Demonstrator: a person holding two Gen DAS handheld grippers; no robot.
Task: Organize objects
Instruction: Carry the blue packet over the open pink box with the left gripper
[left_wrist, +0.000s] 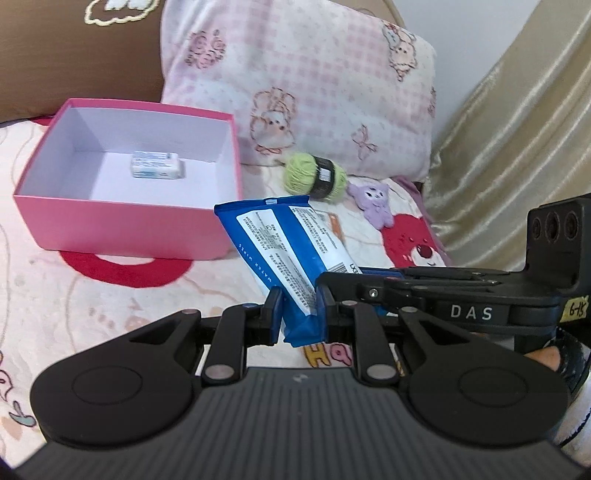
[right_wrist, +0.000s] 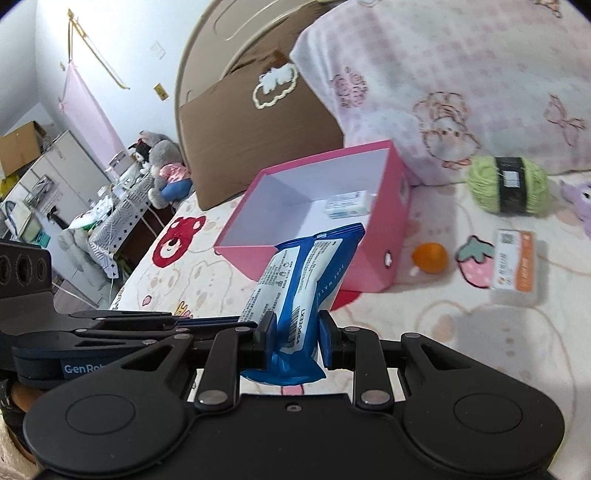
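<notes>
I read both grippers as clamped on the same blue wipes pack (left_wrist: 280, 251): the left gripper (left_wrist: 298, 308) pinches its lower end, and the right gripper (right_wrist: 295, 334) grips the same crimped end from the other side. The pack is soft glossy film, tilted, held above the bedspread (left_wrist: 110, 295); its bottom seam is partly hidden behind the finger pads (left_wrist: 274, 310). The small print on its white label is not legible to me.

Beyond it sits the pink box (left_wrist: 110, 221), rigid card with a white interior, open-topped, holding one small white carton (left_wrist: 157, 165) whose text is blurred. In the right wrist view, a small orange fruit (right_wrist: 429, 257) lies just beside the box, and a flat orange-and-white packet (right_wrist: 515, 266) lies further right.

Further back, a green yarn ball (left_wrist: 314, 177) with a dark band rests against the pink checked pillow (left_wrist: 314, 74). A purple plush toy (left_wrist: 373, 203) lies near it, cut off at the frame edge in the right wrist view.
</notes>
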